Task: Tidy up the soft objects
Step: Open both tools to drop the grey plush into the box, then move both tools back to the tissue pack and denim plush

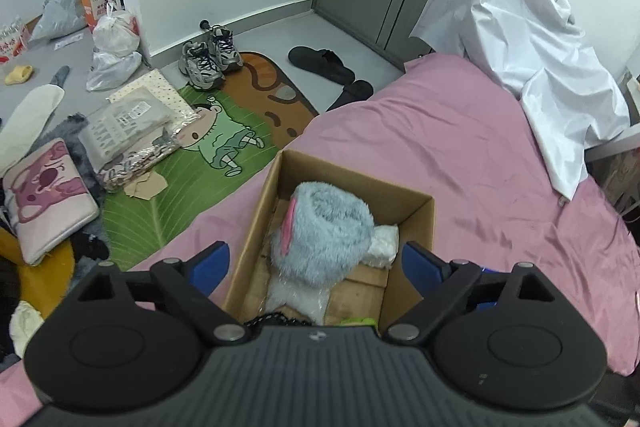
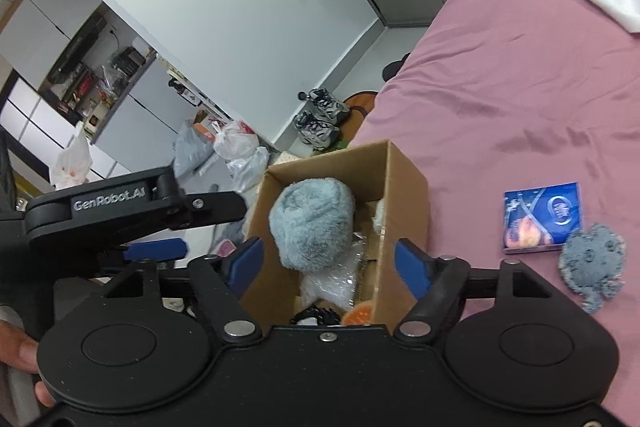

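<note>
An open cardboard box (image 1: pixel 416 223) (image 2: pixel 404 183) stands on the pink bed. Inside lies a fluffy grey-blue plush (image 1: pixel 324 231) (image 2: pixel 312 223) on white plastic-wrapped soft items (image 1: pixel 384 241) (image 2: pixel 328 285). My left gripper (image 1: pixel 316 265) is open and empty, its blue pads on either side of the box, above it. My right gripper (image 2: pixel 328 261) is open and empty, also straddling the box from above. A small grey knitted soft toy (image 2: pixel 592 261) lies on the bed right of the box. The left gripper's body (image 2: pixel 132 207) shows at the left in the right wrist view.
A blue packet (image 2: pixel 542 217) lies on the bed beside the grey toy. A white sheet (image 1: pixel 532 39) is heaped at the bed's far end. On the floor are a cartoon mat (image 1: pixel 208 155), sneakers (image 1: pixel 208 59), black slippers (image 1: pixel 320 61), packaged items (image 1: pixel 128 127), a pink cushion (image 1: pixel 48 195) and plastic bags (image 1: pixel 114 39).
</note>
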Available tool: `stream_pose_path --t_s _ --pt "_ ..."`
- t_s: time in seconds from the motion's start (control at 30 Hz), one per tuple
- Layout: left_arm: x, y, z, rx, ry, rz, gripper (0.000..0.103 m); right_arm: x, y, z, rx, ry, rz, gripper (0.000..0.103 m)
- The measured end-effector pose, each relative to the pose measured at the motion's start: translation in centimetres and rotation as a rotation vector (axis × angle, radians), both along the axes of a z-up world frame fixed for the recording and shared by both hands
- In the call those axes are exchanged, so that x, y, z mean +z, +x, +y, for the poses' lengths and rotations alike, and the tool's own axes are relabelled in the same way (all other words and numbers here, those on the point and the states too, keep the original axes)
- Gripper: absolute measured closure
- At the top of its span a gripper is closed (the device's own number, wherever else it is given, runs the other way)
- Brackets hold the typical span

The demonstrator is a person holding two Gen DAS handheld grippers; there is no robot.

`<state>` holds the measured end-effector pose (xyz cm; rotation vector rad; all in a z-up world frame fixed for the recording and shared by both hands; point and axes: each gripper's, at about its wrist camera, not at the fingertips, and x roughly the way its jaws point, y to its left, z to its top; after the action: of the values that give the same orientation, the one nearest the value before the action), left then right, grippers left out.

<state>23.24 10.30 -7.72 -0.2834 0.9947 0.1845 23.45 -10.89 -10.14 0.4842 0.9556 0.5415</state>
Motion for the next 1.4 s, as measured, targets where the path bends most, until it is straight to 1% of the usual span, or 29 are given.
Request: stream_pose_path --t_s 0.07,0.27,0.6,0.77,0.9,1.1,1.17,1.27,1.4 --pt "0.3 -0.4 -0.3 0.0 0.019 0.004 0.011 0.3 -0.1 -0.4 -0.007 -0.019 -0.007 0.023" --pt "1.1 -1.3 -1.5 -0.004 0.056 0.012 0.011 1.2 -0.5 -1.8 -0.021 -0.025 -0.025 0.019" --pt "3.1 -1.9 -4.3 -0.031 0.107 -0.01 0.011 2.3 -0.8 -4.3 -0.049 -0.035 -0.047 0.017" --pt "3.9 -1.7 -6.0 -0.062 0.109 -0.027 0.011 2.5 -0.8 -6.2 -0.079 -0.037 -0.045 0.016" --pt "3.8 -1.4 -7.4 -0.079 0.1 -0.034 0.011 2.4 -0.8 -7.8 -0.103 -0.033 -0.039 0.016" --pt "3.6 -0.9 -9.4 -0.098 0.104 -0.039 0.011 2.1 -1.1 -9.8 -0.135 -0.064 -0.023 0.016" --pt "3.5 -0.7 -9.9 -0.107 0.098 -0.038 0.011 1.9 -1.3 -10.4 -0.146 -0.072 -0.024 0.013" --pt "3.2 -0.2 -10.9 -0.115 0.102 -0.031 0.011 1.3 -1.2 -11.3 -0.152 -0.061 -0.01 0.011" --pt "2.4 0.2 -12.0 -0.125 0.095 -0.012 0.011 0.3 -1.0 -12.3 -0.195 -0.061 0.022 0.006"
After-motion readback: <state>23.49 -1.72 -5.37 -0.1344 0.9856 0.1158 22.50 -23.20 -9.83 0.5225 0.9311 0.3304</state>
